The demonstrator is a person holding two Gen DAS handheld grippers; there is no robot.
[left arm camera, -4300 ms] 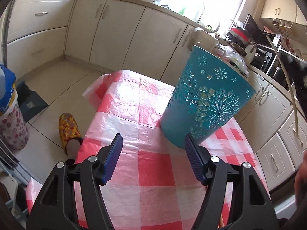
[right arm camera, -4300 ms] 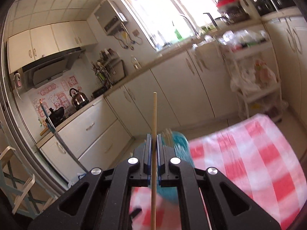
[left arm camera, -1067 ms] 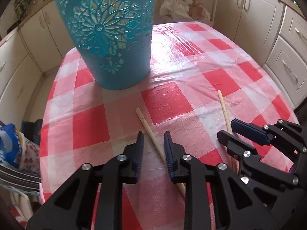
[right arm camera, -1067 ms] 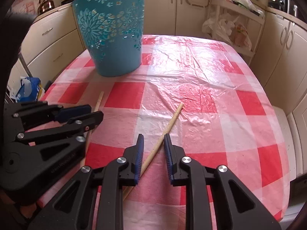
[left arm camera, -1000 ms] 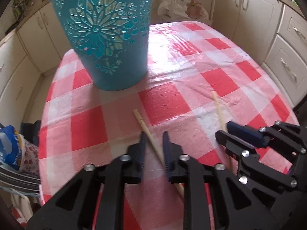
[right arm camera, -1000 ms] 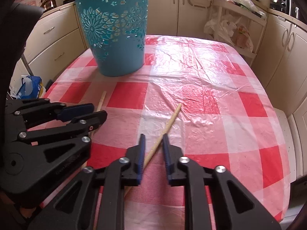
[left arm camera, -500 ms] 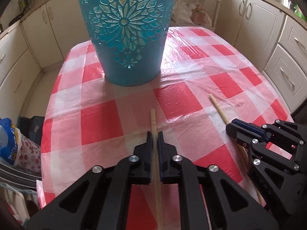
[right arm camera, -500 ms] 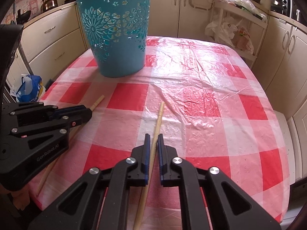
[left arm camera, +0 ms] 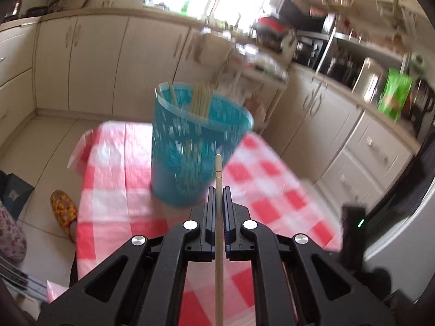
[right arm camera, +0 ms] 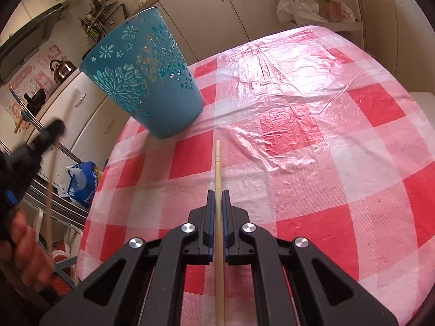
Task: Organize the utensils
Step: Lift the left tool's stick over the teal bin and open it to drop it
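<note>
A teal cut-out basket (left arm camera: 198, 146) stands on the red-and-white checked table (left arm camera: 114, 174), with several wooden chopsticks (left arm camera: 199, 103) upright inside it. My left gripper (left arm camera: 218, 193) is shut on a wooden chopstick (left arm camera: 218, 171), raised above the table and pointing at the basket. In the right wrist view my right gripper (right arm camera: 217, 195) is shut on another chopstick (right arm camera: 217, 160) low over the table (right arm camera: 339, 149), the basket (right arm camera: 146, 76) at the far left. The left gripper (right arm camera: 35, 146) shows blurred at the left edge, held by a hand (right arm camera: 24, 255).
Cream kitchen cabinets (left arm camera: 108, 62) and a cluttered counter surround the table. A patterned slipper (left arm camera: 64, 209) lies on the floor at the left. A blue bag (right arm camera: 81, 182) sits on the floor beside the table.
Both grippers closed on the chopsticks that lay on the table. The left one has lifted its chopstick up and swung toward the basket; the right one has turned a little, still low.
</note>
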